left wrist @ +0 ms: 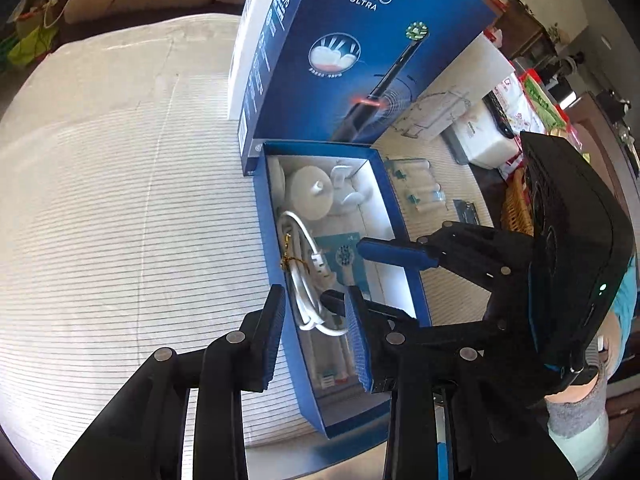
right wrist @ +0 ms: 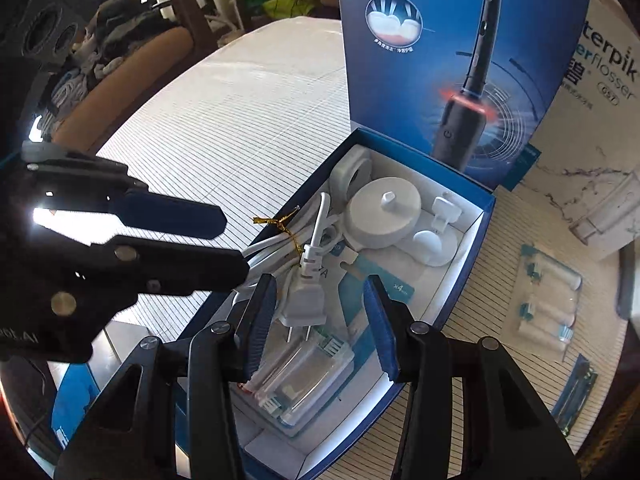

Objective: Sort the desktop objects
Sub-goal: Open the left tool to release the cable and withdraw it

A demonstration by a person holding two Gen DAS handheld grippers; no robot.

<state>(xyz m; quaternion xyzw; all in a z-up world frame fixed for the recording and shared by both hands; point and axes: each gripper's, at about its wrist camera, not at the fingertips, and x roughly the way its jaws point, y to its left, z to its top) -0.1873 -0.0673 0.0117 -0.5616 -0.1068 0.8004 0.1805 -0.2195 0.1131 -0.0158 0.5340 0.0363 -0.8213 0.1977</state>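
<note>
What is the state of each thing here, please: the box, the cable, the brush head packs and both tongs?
Blue box: open, lid upright.
White cable: coiled, tied, inside the box.
Brush head pack: lying in the box.
Second pack: on the table, outside.
Left tongs: astride the box wall.
Right tongs: open above the plug.

Left gripper [left wrist: 316, 332]: we see black linkage arms with round silver rivets.
Left pads [left wrist: 357, 336]: ribbed blue strips lining the inner faces of both fingers.
Right gripper [right wrist: 322, 328]: we see the same black arms, silver rivets and ribbed blue pads.
Right gripper housing [left wrist: 572, 256]: a bulky black casing, with blue trim and a small green light.
Sleeve [left wrist: 576, 416]: grey knit cuff at the wrist.
Shirt [left wrist: 628, 300]: teal.
</note>
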